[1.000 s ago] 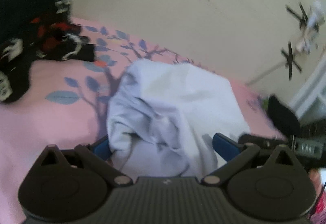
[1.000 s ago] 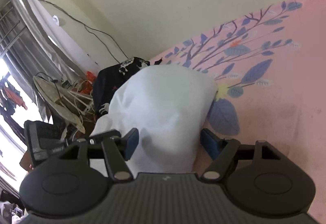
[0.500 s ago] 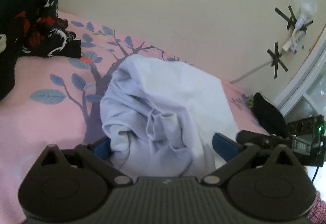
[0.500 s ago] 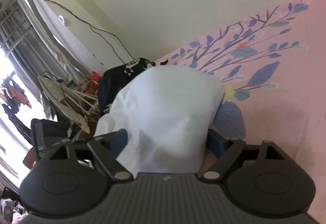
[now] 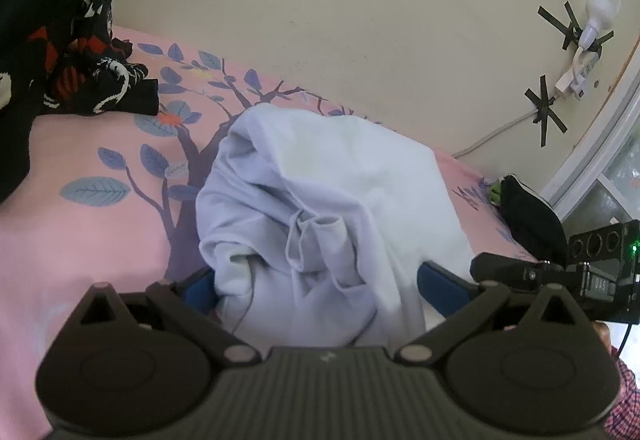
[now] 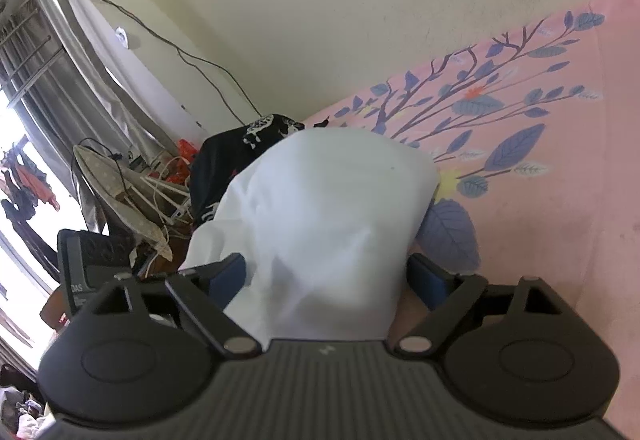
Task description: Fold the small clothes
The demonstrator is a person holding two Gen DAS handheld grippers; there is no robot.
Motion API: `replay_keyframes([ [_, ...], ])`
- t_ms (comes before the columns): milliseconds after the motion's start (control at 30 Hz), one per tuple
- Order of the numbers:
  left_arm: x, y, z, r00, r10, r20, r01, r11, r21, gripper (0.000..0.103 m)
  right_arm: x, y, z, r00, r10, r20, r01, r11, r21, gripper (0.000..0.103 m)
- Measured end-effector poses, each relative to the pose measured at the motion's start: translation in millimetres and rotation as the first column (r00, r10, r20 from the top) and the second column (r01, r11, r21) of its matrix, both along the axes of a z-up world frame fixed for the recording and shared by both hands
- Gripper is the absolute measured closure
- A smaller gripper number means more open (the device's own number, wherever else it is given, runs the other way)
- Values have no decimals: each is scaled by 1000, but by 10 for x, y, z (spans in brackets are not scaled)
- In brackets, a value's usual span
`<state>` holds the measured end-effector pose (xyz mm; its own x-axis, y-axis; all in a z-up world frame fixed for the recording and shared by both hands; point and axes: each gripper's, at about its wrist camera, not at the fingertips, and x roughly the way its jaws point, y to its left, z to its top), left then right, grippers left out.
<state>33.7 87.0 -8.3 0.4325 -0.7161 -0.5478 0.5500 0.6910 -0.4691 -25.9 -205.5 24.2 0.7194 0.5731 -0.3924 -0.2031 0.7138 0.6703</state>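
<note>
- A white garment [image 5: 332, 208] lies bunched on a pink bedsheet [image 5: 80, 240] printed with a blue-leaved tree; this garment is the landmark for everything below.
- In the left wrist view the garment fills the space between the spread blue-padded fingers of the left tongs [image 5: 320, 286]. The tongs stand released, jaws wide apart, and the cloth drapes over the gap without being pinched.
- Its near side in that view is crumpled, with a puckered fold at the middle and a thin dark cord running along the lower edge.
- In the right wrist view the same white garment [image 6: 320, 224] rises as a smooth mound between the fingers of the right tongs [image 6: 328, 278]. These tongs are also released, jaws held wide, with cloth lying in the gap.
- A black patterned pile of clothes [image 5: 60, 52] with red and white marks sits on the bed well beyond the garment, to its left in the left wrist view.
- A small black bag [image 5: 528, 216] rests at the bed's edge, to the garment's right in that view.
- Behind the garment stands a cream wall [image 5: 320, 20] with a taped-up bulb [image 5: 596, 12] and a cable.
</note>
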Motion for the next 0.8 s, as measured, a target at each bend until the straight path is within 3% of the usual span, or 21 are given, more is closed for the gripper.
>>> replay_keyframes([
  [800,-67,-92,-3,998,0,57,-4,997,73,0,16,61,5,1000,29,11,-29,998,-48,7],
])
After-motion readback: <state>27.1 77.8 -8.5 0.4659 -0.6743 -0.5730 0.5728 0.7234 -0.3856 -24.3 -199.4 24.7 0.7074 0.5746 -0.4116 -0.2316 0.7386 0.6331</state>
